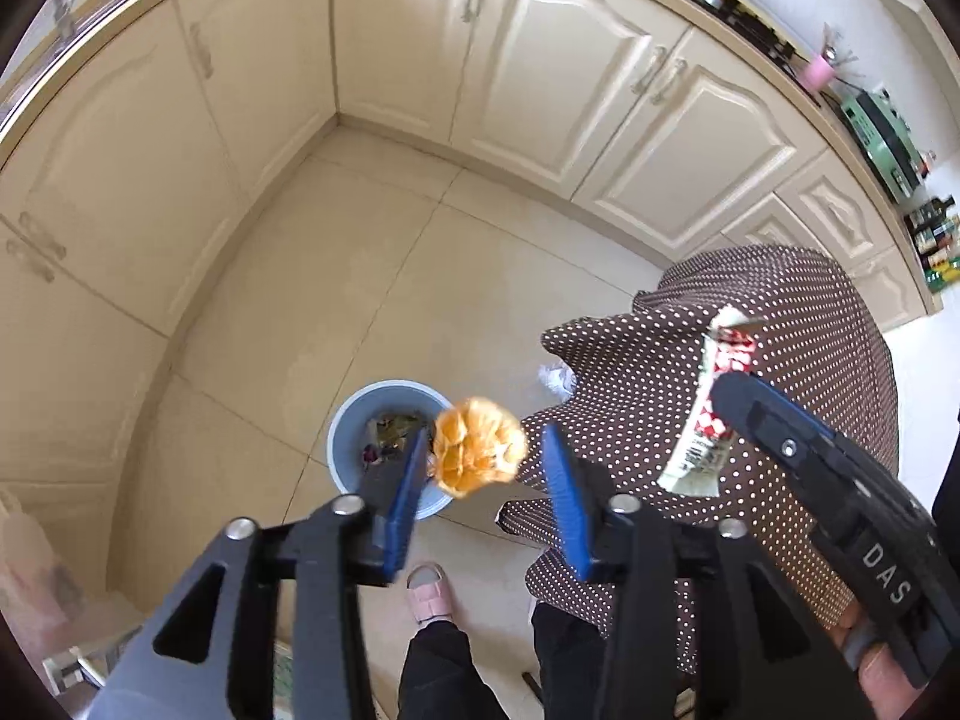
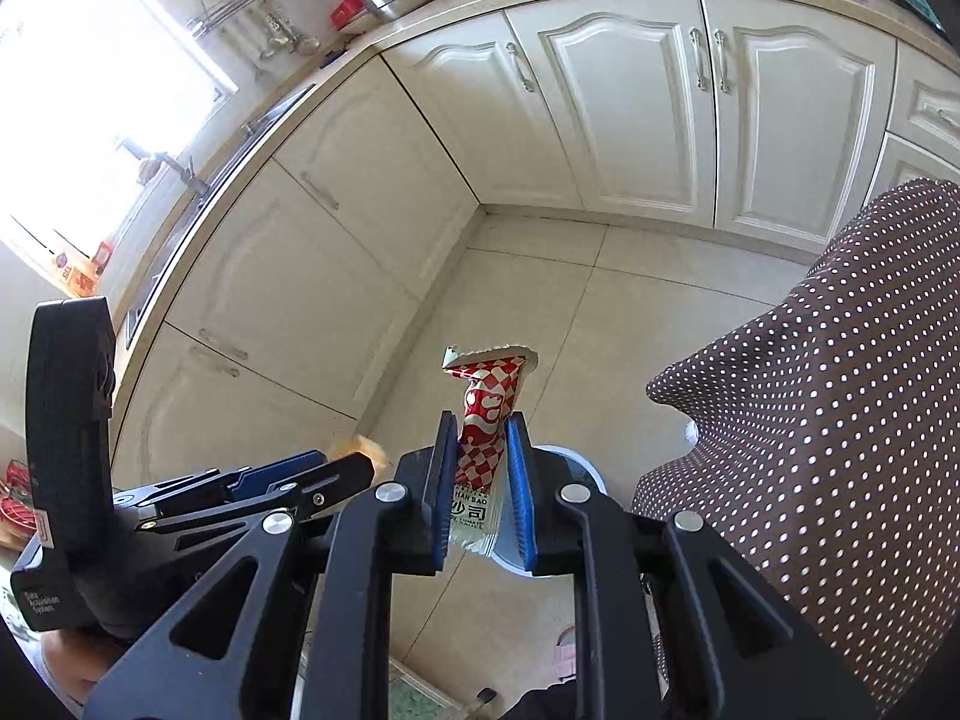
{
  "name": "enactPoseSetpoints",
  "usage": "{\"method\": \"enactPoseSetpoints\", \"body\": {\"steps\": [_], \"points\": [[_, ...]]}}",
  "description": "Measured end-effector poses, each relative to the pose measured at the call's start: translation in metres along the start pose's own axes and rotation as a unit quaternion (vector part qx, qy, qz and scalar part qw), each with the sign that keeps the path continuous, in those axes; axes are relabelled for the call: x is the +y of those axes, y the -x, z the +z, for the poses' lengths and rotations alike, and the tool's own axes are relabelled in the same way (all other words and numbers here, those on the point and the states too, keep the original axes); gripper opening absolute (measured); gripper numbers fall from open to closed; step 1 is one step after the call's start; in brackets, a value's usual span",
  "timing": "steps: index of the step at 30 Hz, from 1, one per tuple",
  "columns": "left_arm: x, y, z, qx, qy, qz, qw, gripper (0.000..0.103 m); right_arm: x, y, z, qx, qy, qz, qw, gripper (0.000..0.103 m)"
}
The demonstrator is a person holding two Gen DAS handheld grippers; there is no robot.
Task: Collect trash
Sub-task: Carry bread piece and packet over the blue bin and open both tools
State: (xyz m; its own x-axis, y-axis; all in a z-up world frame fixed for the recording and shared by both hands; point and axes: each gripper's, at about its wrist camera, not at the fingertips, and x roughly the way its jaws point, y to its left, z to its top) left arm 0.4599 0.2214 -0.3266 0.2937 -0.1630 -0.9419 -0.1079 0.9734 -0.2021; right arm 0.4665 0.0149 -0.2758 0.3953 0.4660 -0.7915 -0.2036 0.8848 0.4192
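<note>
Pale tiled kitchen floor (image 1: 480, 276), running into a corner of cream cabinets.
Standing on it: a blue bin (image 1: 342, 438) with scraps inside, near the middle; just beside it a small crumpled white scrap (image 1: 555, 377), lying against a brown dotted cloth (image 1: 780, 312) that hangs down to the tiles.

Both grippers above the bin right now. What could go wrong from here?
1. The orange wad sits between the open left gripper fingers, apparently falling near the blue bin's right rim; it may land on the floor.
2. The right gripper holds the red-checked sachet beside the polka-dot cloth, not clearly over the bin; released here, it could miss.
3. A white scrap lies on the floor, easily overlooked.
</note>
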Motion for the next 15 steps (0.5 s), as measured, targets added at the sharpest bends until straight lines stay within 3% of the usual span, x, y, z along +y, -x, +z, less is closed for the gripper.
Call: {"method": "enactPoseSetpoints", "body": {"steps": [15], "points": [[0.05, 0.036, -0.012, -0.017, 0.041, -0.01, 0.999, 0.051, 0.053, -0.009, -0.002, 0.018, 0.041, 0.0, 0.999, 0.016]]}}
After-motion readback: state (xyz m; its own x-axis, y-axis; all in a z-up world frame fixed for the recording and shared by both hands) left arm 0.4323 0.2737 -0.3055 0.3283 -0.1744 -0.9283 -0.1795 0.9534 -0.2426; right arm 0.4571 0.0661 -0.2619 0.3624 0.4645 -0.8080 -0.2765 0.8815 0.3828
